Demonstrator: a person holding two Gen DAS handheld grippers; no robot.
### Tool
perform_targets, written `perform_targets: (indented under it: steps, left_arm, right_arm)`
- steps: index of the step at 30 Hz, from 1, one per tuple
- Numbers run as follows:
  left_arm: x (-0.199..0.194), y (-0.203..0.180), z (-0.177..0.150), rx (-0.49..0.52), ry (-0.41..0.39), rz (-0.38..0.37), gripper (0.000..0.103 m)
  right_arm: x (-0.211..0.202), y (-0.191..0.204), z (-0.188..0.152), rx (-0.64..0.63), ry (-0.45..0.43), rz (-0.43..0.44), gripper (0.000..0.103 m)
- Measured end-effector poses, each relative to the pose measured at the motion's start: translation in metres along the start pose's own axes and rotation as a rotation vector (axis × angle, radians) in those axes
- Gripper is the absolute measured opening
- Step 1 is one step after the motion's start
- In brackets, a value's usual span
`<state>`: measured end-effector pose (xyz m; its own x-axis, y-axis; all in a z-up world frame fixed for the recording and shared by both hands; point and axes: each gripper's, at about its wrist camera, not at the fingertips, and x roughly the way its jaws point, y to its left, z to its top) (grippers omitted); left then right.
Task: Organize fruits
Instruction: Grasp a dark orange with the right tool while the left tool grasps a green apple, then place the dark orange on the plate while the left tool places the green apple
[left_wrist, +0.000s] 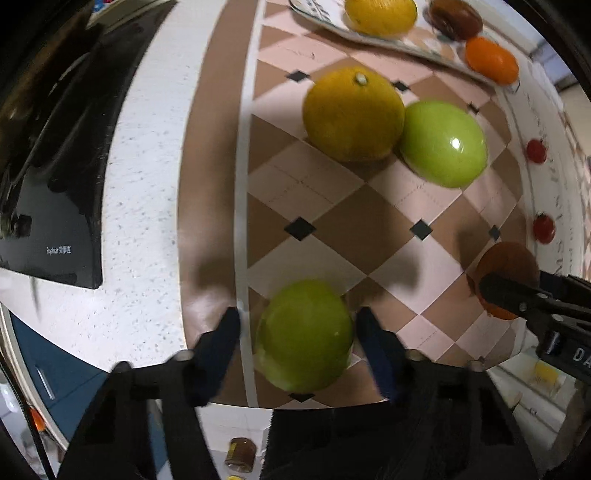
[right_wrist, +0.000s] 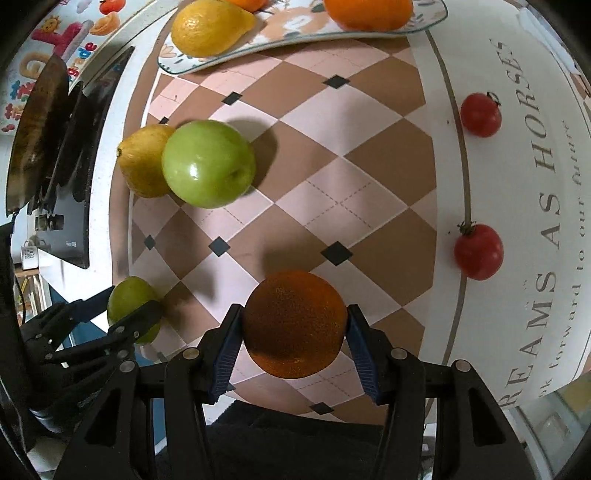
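Observation:
A green apple (left_wrist: 304, 336) lies on the chequered mat (left_wrist: 369, 221) between the fingers of my left gripper (left_wrist: 299, 325). The right pad is at its skin and a thin gap shows at the left pad, so the gripper is open. The right wrist view shows the same apple (right_wrist: 127, 295) and the left gripper (right_wrist: 135, 299) at the mat's left edge. My right gripper (right_wrist: 294, 314) is shut on an orange (right_wrist: 295, 325), both pads pressed on its sides. A lemon (left_wrist: 352, 114) and a second green apple (left_wrist: 443, 144) touch each other further up the mat.
A patterned plate (right_wrist: 207, 66) at the mat's far end holds a lemon (right_wrist: 210, 27) and an orange (right_wrist: 369, 13). Two cherry tomatoes (right_wrist: 480, 114) (right_wrist: 478, 251) lie on the white lettered border. A black stove (left_wrist: 55, 184) lies left of the mat on the white counter.

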<state>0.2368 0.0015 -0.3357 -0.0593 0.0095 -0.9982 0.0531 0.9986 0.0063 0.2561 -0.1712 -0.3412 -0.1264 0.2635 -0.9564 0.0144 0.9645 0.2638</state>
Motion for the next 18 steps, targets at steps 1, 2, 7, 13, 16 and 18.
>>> perform_targets:
  steps: [1, 2, 7, 13, 16, 18]
  left_arm:
    - [0.001, -0.002, 0.0, 0.005, 0.002, -0.004, 0.05]
    - [0.001, -0.003, 0.0, 0.008, -0.003, 0.001, 0.05]
    - [-0.002, -0.011, -0.001, 0.036, -0.02, 0.024, 0.05]
    - [-0.007, -0.027, 0.003, 0.038, -0.035, 0.033, 0.05]
    - [-0.017, -0.021, 0.006, 0.02, -0.05, 0.013, 0.05]
    - [-0.031, -0.019, 0.01, 0.012, -0.072, -0.01, 0.05]
  right_arm:
    - [0.0, -0.005, 0.0, 0.007, 0.004, 0.005, 0.058]
    - [0.001, -0.005, 0.0, 0.009, 0.0, 0.007, 0.058]
    - [0.001, -0.006, 0.002, 0.009, 0.008, 0.014, 0.058]
    - [0.001, 0.0, -0.001, -0.031, -0.005, -0.018, 0.058]
    - [0.0, 0.001, -0.001, -0.015, -0.006, 0.009, 0.058]
    - [-0.007, 0.0, 0.001, 0.006, -0.017, 0.044, 0.058]
